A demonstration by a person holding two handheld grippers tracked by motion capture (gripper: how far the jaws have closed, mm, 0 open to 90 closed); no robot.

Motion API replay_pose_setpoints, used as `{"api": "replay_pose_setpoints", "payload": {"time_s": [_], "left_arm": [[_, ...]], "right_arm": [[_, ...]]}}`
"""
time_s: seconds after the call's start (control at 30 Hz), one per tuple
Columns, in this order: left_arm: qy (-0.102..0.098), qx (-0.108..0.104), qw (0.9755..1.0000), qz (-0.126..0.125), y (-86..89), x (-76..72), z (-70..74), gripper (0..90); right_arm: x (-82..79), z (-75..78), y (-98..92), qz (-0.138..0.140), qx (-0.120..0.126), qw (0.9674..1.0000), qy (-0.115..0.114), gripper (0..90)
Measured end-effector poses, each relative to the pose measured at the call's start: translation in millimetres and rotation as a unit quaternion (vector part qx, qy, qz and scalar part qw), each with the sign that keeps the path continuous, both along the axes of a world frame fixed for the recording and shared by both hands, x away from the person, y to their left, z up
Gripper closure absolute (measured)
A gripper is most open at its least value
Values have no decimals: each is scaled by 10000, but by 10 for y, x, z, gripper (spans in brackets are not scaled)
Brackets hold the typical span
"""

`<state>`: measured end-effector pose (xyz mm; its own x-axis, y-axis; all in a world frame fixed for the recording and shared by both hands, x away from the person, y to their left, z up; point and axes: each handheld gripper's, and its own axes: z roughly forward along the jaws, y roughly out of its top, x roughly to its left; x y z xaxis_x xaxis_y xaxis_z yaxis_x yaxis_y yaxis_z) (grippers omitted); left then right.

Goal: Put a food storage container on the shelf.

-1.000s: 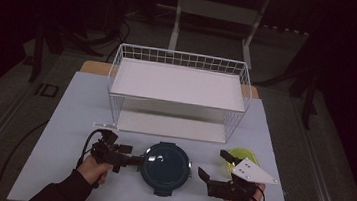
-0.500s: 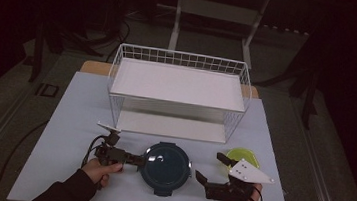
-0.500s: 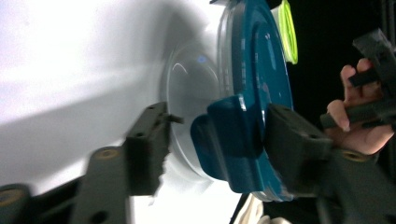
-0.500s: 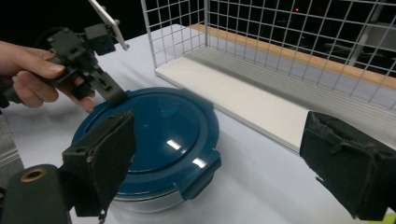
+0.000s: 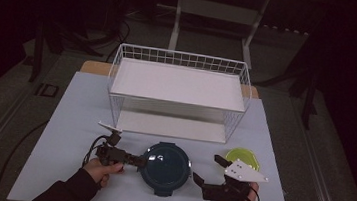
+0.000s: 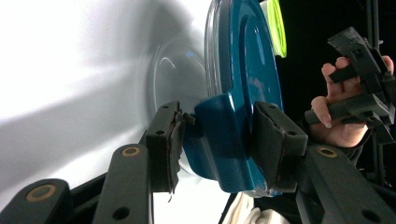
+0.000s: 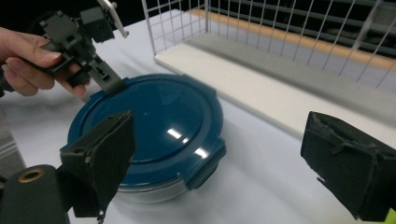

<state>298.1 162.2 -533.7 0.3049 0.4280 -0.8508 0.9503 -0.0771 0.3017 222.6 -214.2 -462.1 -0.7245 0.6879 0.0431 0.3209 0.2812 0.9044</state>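
Container: we see it at the table's near edge, centre.
Wire rack: behind our container, mid-table.
Small dish: right of the container.
Left gripper: at the container's left rim.
Right gripper: just right of it.

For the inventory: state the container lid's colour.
Dark teal lid, clearest in the right gripper view.

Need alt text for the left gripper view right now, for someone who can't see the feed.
The left tongs have just been closing and now straddle a clip tab on the blue lid of a round container, pads against the tab's two sides. Beyond it, a lime-green dish edge shows, and at right a hand holds the right tongs.
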Motion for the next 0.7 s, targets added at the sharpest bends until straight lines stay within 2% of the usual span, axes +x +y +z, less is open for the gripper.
{"api": "replay_pose_setpoints", "payload": {"time_s": [0.17,0.3,0.37,0.47,0.67,0.7], "left_arm": [[-343,88,9993,-141,-19,-55,60,536],[-598,155,9979,-205,-34,-113,104,538],[-710,141,9970,-257,-23,-133,102,539],[-807,120,9963,-273,-21,-159,105,541],[-1115,223,9926,-437,-30,-225,156,544],[-1115,223,9926,-437,-30,-225,156,545]], "right_arm": [[60,-50,-14,24,74,9990,438,101],[108,-88,-33,72,209,9955,924,103],[126,-117,-33,164,177,9943,1035,104],[168,-167,-25,272,250,9903,1340,138],[245,-246,5,447,570,9784,1936,219],[245,-246,5,447,570,9784,1936,219]]}}
